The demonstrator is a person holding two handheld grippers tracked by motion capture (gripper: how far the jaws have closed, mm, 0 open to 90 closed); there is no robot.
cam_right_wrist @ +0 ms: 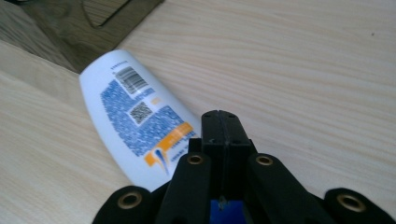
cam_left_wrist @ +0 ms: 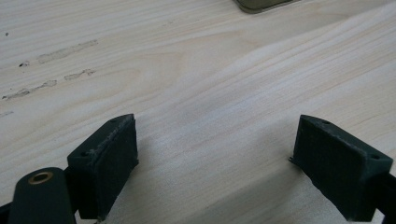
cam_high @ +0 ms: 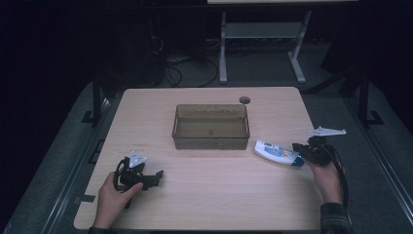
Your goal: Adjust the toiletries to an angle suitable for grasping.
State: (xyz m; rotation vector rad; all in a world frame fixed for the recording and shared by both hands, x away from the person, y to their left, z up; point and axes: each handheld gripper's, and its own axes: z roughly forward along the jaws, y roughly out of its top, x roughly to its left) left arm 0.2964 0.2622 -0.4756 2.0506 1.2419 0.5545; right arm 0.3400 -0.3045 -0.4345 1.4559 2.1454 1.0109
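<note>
A white squeeze tube [cam_high: 275,152] with blue print and a blue cap lies flat on the table, right of the bin. My right gripper [cam_high: 298,148] is at the tube's cap end. In the right gripper view its jaws [cam_right_wrist: 222,116] are pressed together with nothing between them, lying over the tube [cam_right_wrist: 135,116] near its cap. My left gripper [cam_high: 155,177] rests low at the front left of the table. Its jaws [cam_left_wrist: 215,154] stand wide apart over bare wood.
A translucent brown rectangular bin [cam_high: 209,142] sits at the table's middle, its corner [cam_left_wrist: 261,4] showing far ahead of the left gripper. A round cable hole [cam_high: 244,100] is at the back edge. Desk legs and cables stand on the floor behind.
</note>
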